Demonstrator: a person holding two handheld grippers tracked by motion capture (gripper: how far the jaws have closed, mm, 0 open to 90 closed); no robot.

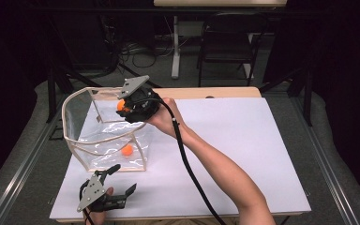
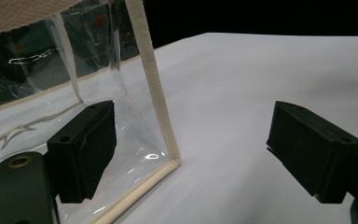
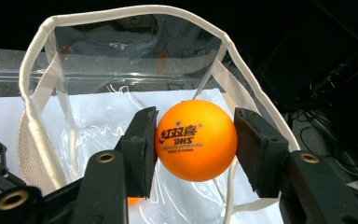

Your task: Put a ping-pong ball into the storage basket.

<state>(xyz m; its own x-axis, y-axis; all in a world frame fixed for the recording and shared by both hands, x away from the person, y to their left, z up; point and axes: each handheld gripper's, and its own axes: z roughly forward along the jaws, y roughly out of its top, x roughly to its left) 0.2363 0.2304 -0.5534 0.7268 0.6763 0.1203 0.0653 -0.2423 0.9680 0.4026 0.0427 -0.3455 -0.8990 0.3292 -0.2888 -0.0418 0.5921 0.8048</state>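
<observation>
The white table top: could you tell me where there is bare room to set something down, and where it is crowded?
The white table top lies bare right of the right forearm, out to its far and right edges. The left side is crowded: the clear bag stands there, the right gripper holds an orange ball above its mouth, and the left gripper rests open by its near corner.

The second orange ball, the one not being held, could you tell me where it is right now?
In the high view it lies inside the clear bag, on its floor near the front right corner: second orange ball.
</observation>
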